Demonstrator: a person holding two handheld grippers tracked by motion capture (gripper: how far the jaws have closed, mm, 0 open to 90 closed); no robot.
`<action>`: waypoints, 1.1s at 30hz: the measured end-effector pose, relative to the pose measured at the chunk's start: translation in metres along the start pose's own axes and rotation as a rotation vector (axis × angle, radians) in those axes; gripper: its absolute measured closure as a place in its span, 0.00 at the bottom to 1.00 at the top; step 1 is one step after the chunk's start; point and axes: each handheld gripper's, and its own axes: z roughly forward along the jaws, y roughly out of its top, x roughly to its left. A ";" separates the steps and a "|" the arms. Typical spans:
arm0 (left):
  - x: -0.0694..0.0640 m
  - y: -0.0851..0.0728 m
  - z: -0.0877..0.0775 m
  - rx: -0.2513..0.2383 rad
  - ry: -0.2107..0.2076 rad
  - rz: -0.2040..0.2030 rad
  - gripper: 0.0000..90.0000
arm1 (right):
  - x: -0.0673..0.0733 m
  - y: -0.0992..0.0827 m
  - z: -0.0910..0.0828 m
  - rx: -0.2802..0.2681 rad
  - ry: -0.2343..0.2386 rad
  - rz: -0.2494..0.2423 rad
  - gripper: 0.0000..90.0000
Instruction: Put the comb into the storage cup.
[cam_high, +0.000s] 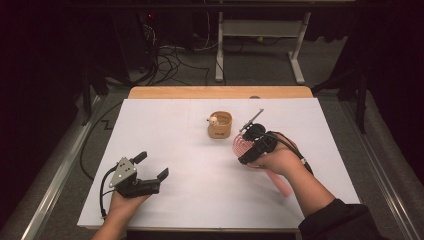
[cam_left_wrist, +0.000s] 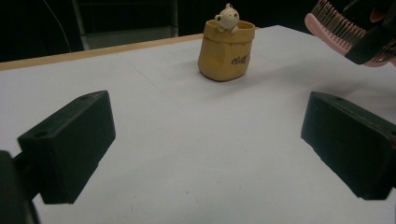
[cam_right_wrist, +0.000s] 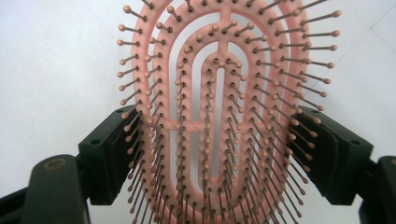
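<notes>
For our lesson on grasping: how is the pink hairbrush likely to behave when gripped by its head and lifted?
The pink hairbrush probably weighs little: its head is an open, slotted frame. Its thin bristles sit against the right tongs, so they may flex and let it twist. The handle sticks out behind the hand and could tilt it.

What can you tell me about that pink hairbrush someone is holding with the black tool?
The pink hairbrush looks like plastic: an oval, open head of looped ribs with gaps between them, studded with thin ball-tipped bristles, and a plain pink handle. The right gripper clamps the head across its width, pads pressing both edges. It is held off the white table, head toward the small yellow pot, handle running back beneath the hand.
</notes>
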 end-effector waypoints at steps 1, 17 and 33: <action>0.000 0.000 0.000 0.000 0.000 -0.001 0.02 | 0.000 -0.001 -0.001 -0.012 0.000 0.003 0.23; 0.001 -0.002 0.002 0.015 -0.020 -0.028 0.00 | -0.007 -0.016 -0.017 -0.205 0.004 0.037 0.23; 0.001 -0.002 0.003 0.015 -0.020 -0.028 0.00 | -0.007 -0.025 -0.027 -0.374 -0.015 0.053 0.23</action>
